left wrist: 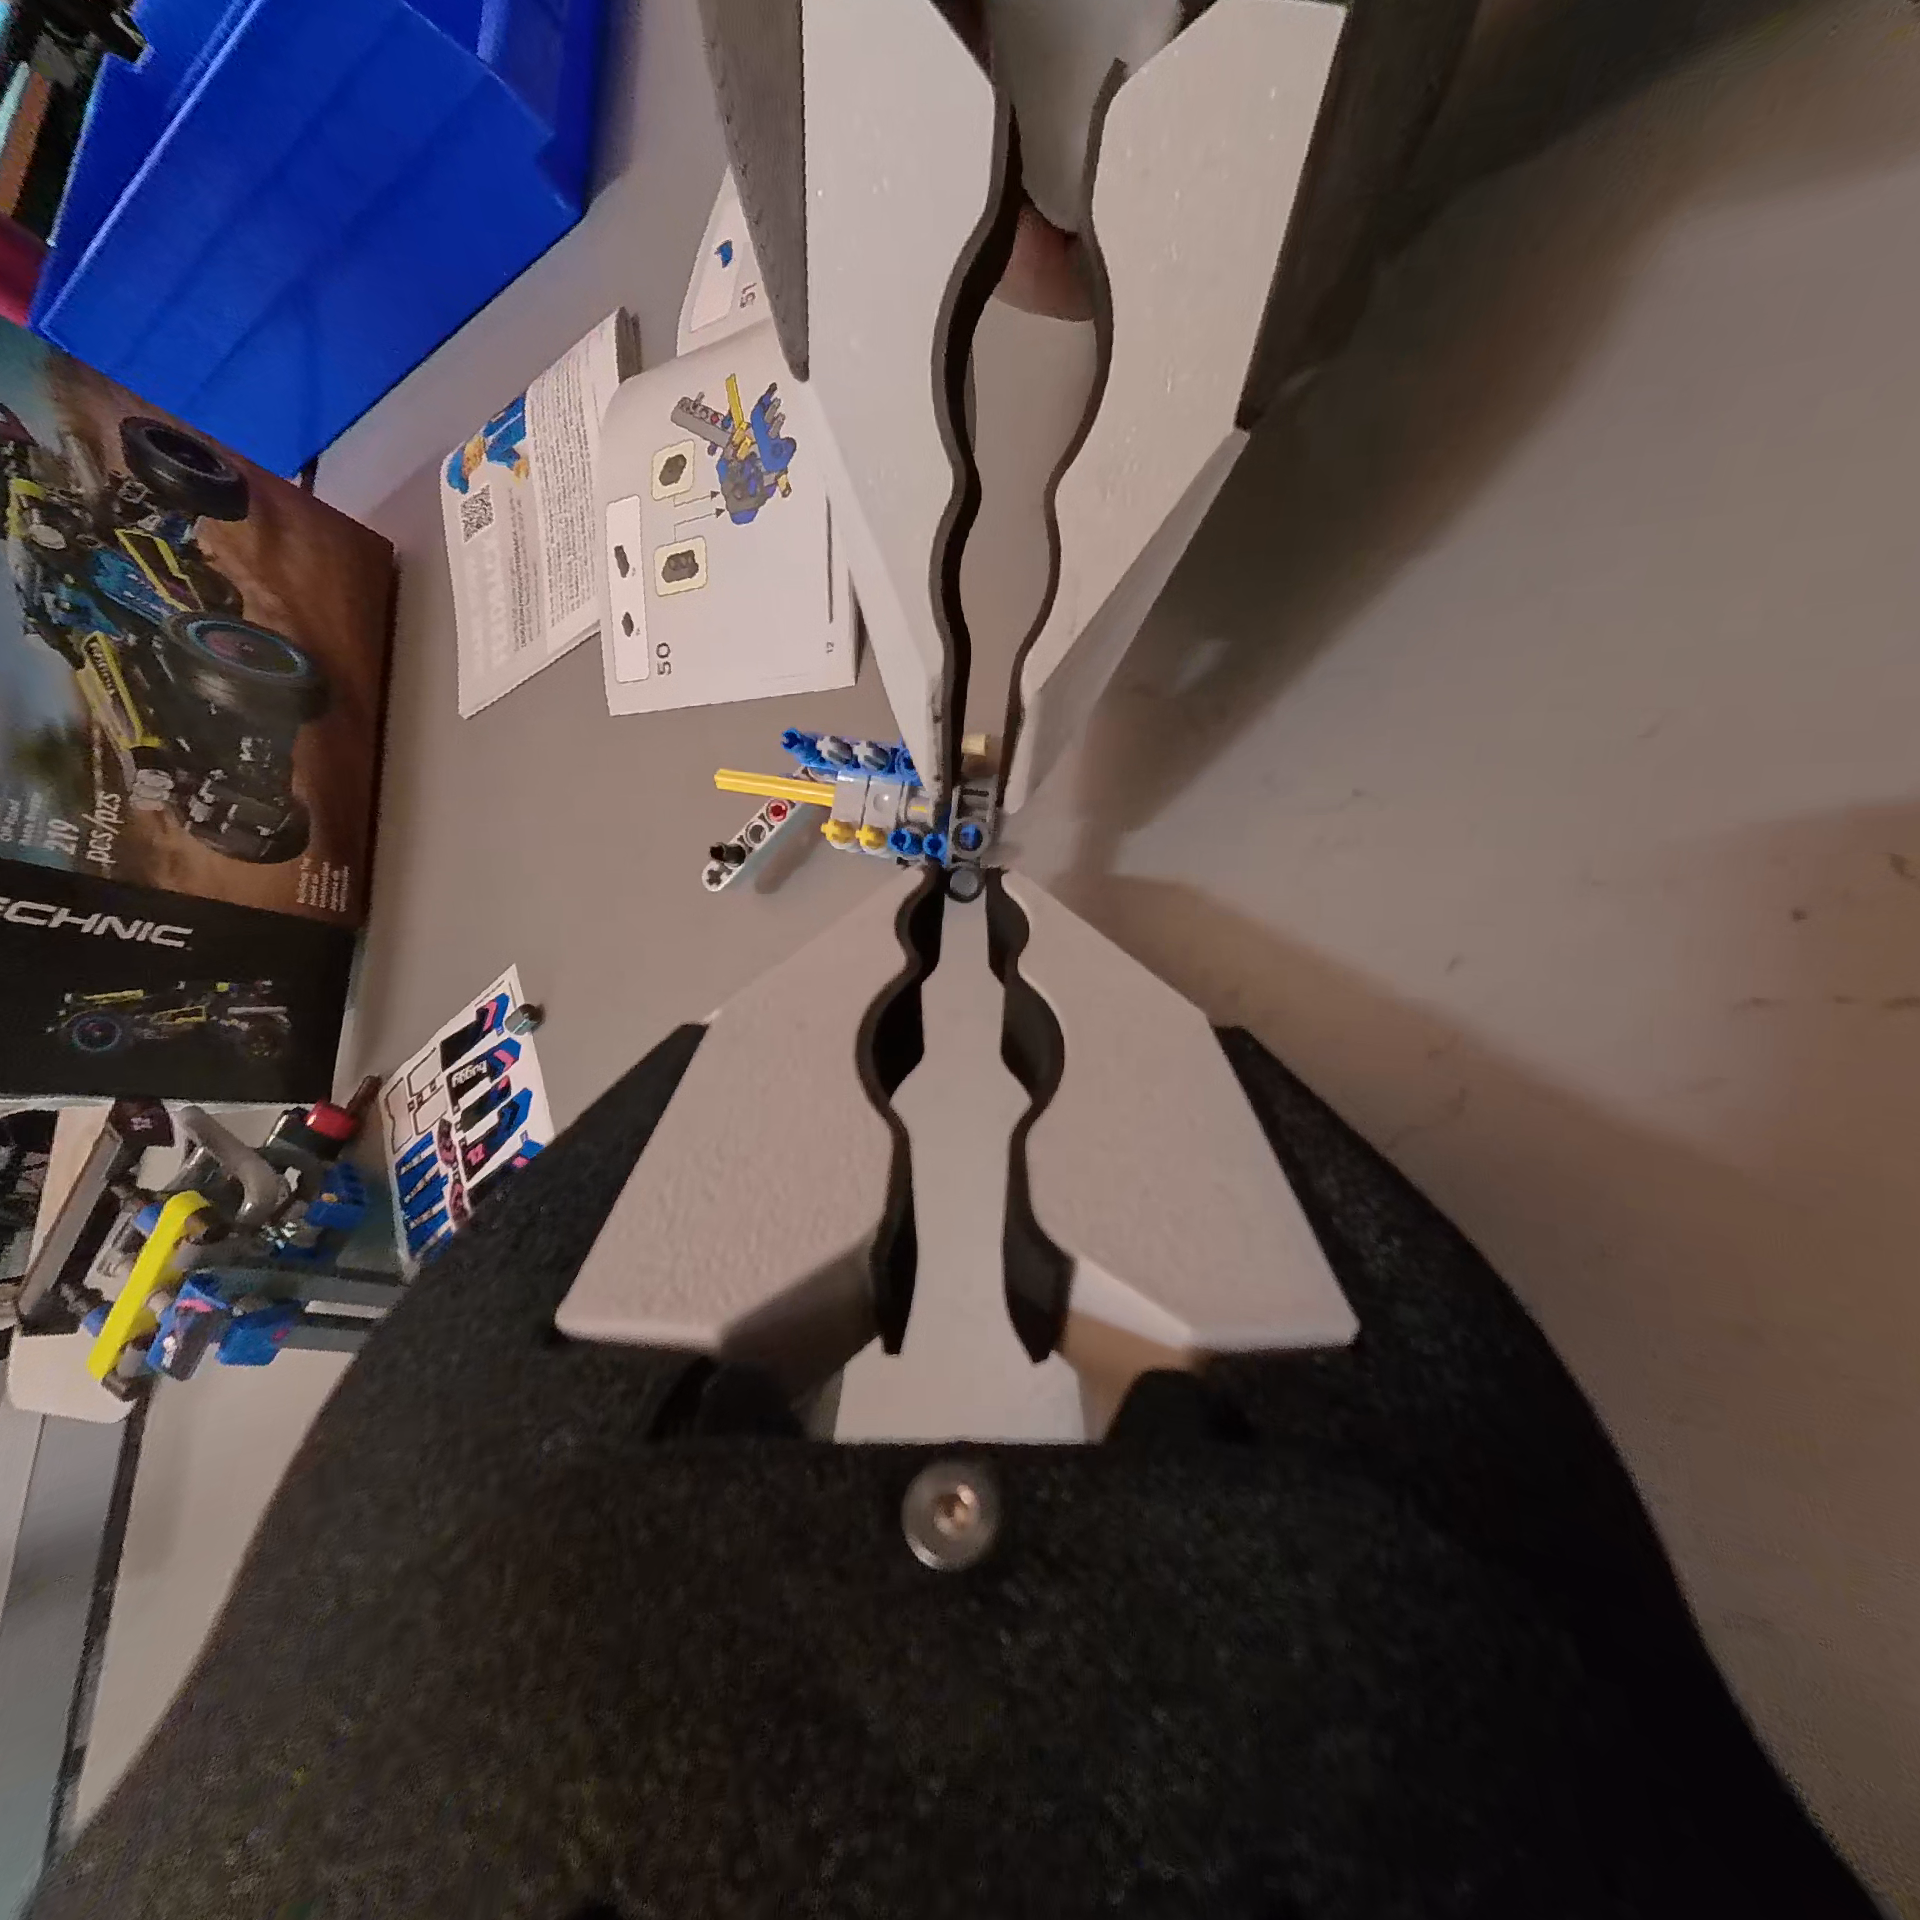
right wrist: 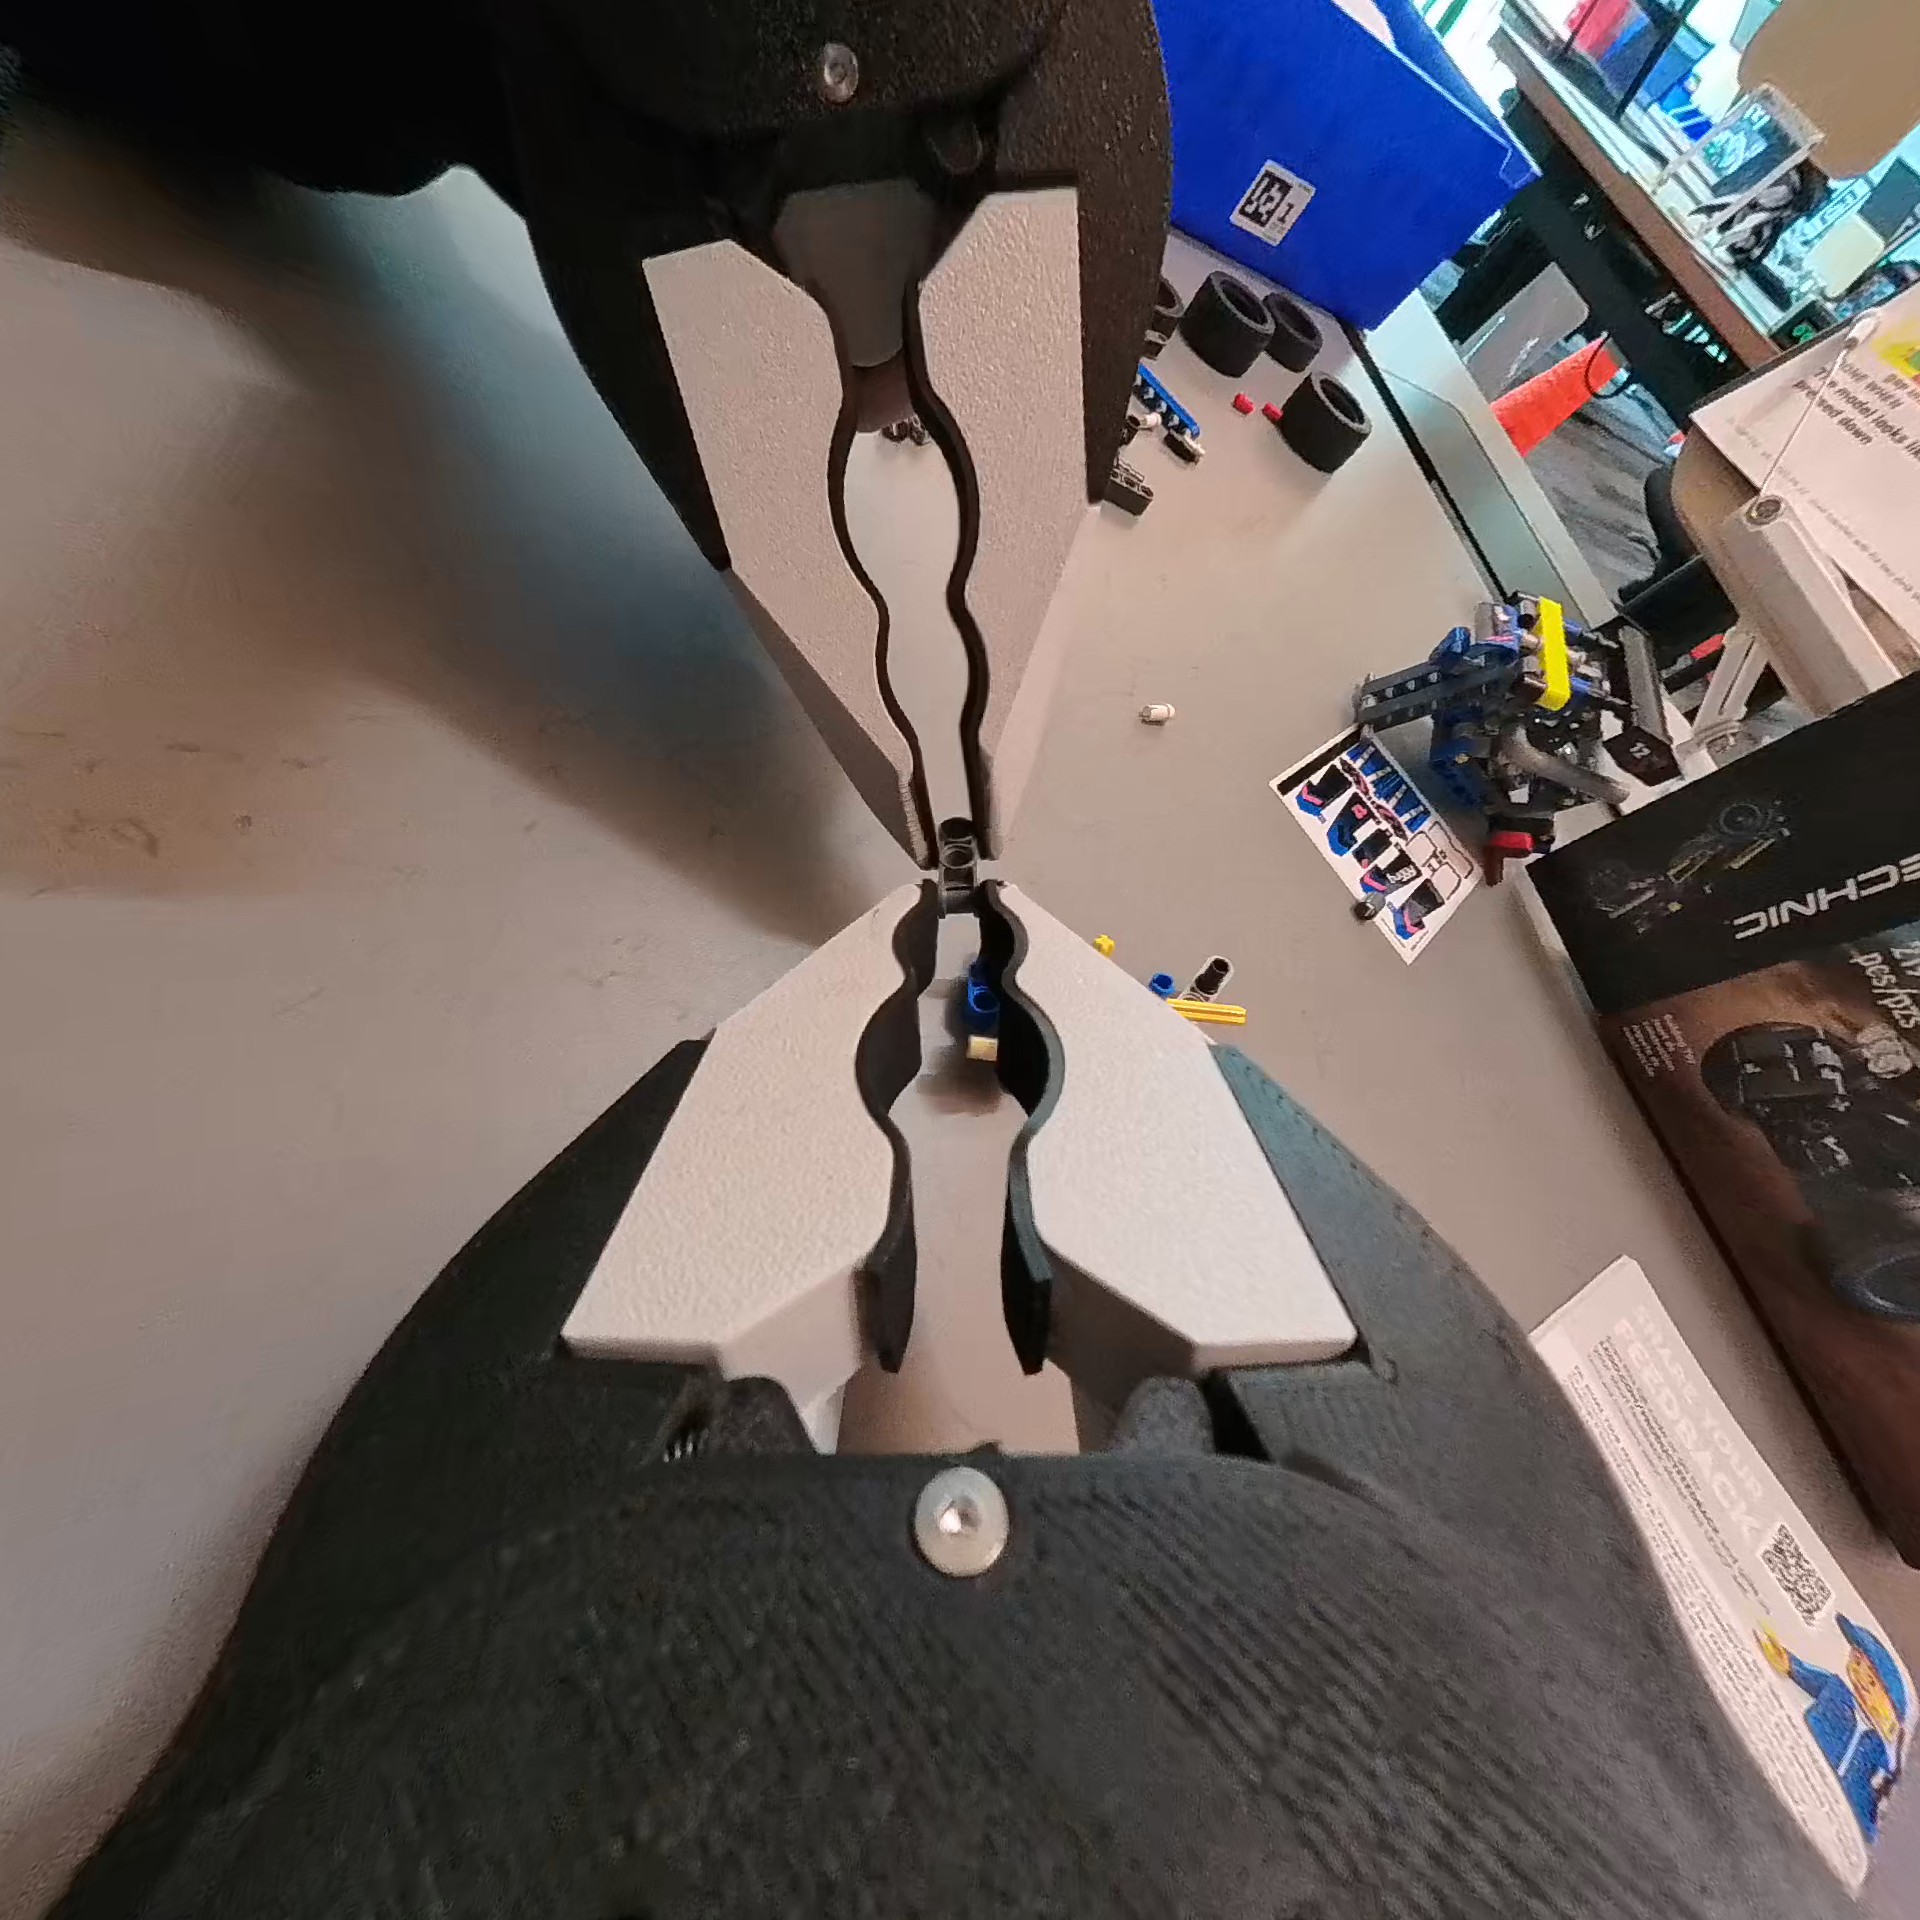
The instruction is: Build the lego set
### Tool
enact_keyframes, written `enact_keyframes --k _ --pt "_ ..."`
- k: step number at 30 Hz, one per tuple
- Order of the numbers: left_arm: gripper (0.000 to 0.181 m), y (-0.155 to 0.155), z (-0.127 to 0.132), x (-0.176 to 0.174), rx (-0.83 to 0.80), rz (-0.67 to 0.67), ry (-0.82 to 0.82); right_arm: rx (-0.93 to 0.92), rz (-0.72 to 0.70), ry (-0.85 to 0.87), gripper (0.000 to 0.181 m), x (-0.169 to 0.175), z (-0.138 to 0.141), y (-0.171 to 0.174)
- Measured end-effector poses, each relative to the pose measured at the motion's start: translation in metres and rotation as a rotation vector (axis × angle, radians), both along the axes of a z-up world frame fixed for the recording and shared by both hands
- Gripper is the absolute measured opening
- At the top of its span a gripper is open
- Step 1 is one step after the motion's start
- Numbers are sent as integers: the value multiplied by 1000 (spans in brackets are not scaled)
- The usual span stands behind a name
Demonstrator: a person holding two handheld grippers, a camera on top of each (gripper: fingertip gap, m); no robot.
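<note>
The small lego build [left wrist: 873,805], made of blue, grey and yellow bits with a yellow stick poking out, is sitting right in the middle, between the two tongs. The right tongs [right wrist: 956,899] are squeezing nearly closed on one end of it. I cannot tell if it is touching the grey worktop [left wrist: 1455,831] or hanging just over it.

The left tongs [left wrist: 958,888] are also nearly closed, and they are pinching a tiny black lego piece [right wrist: 956,847]. That piece is pressing right up against the end of the small build.

Just beside the build, the open instruction booklet [left wrist: 717,561] is lying flat. A sticker sheet [left wrist: 468,1122] is lying near it. A bigger blue and yellow car part [left wrist: 208,1268] is sitting by the lego box [left wrist: 156,675]. Blue bins [left wrist: 312,208] are standing at the back. Black tyres [right wrist: 1247,332] are sitting farther off on the worktop.
</note>
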State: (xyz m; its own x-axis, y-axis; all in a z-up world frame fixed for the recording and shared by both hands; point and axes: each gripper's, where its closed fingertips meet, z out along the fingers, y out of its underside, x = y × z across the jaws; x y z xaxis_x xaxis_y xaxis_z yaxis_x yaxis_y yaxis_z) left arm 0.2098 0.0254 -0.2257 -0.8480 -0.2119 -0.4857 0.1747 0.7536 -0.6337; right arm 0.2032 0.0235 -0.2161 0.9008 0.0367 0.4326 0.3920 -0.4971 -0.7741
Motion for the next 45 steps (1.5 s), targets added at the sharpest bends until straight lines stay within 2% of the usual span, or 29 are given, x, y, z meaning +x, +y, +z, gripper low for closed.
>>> enact_keyframes --k 11,27,34,41,45 --pt "6 -3 4 2 14 0 -70 -4 -15 -26 5 3 0 0" --pt "4 -3 3 2 5 -11 -35 -12 -18 -30 6 4 -3 2" --pt "4 -5 10 3 -48 -4 -59 19 -24 -5 6 5 4 0" --pt "4 -4 2 6 49 -21 -125 -36 -47 -54 5 9 -6 1" --pt "5 -4 3 7 14 -3 -112 -25 -49 -45 5 9 -4 1"
